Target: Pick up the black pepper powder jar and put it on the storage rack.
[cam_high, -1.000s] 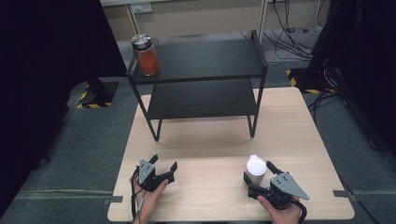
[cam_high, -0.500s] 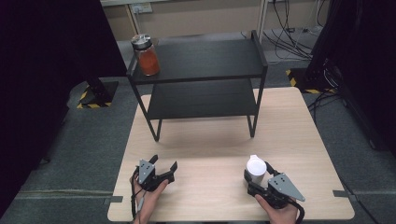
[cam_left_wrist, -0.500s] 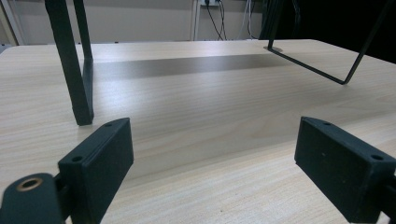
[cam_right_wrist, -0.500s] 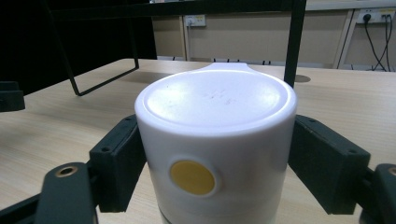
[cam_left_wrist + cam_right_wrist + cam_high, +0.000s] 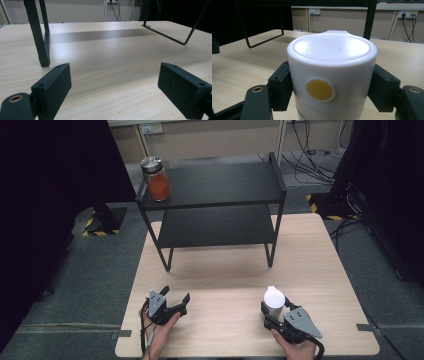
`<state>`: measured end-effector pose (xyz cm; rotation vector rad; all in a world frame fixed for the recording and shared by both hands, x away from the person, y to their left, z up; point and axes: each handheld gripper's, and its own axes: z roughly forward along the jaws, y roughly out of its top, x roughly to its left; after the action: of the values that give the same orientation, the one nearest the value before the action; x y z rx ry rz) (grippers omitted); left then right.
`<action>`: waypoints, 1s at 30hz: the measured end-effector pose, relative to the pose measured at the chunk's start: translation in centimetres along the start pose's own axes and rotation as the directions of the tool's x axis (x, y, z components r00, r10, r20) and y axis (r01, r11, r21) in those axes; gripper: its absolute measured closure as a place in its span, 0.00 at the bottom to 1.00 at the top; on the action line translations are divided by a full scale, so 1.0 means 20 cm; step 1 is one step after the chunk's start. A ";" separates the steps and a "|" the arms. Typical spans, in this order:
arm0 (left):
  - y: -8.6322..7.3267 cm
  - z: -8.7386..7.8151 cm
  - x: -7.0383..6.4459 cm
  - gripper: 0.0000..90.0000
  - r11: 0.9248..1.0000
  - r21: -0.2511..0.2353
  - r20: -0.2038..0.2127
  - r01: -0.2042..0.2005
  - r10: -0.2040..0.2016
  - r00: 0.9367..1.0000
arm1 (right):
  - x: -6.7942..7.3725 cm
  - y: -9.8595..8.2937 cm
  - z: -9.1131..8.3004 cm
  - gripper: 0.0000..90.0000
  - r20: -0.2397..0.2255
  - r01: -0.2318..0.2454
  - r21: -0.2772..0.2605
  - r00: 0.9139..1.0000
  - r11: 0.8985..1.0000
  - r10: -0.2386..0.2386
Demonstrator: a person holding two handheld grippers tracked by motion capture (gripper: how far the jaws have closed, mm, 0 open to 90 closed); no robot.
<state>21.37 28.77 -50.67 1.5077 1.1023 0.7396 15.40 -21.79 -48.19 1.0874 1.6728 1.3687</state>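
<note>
- The right claw pinches a white plastic lidded container at the near right of the light wooden table; both jaws press the sides just under the lid, likely so that the tub stays upright when it is lifted.
- The container stands upright on the table, well apart from the black metal two-tier shelf at the far side.
- The left claw rests low at the near left, jaws spread wide with nothing between them, apparently waiting its turn.
- A glass jar with a silver lid and orange-red contents stands on the far left corner of the shelf's top tier, which suggests the shelf is where such things get stored.
- The right gripper view adds a round yellow spot on the container's wall and a small tab at the lid's far rim.
- The left gripper view shows bare table between its jaws and the shelf's legs close up; the high view alone gives the jar and the whole layout.
</note>
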 end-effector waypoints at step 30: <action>0.00 0.00 -0.01 0.12 1.000 -0.001 -0.002 -0.009 0.009 1.000 | 0.00 0.15 -0.04 0.34 -0.004 0.002 -0.113 1.000 0.994 -0.003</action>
<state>21.30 28.64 -50.67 1.5123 1.0972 0.7481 15.18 -21.93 -45.06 1.0180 1.5783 1.4467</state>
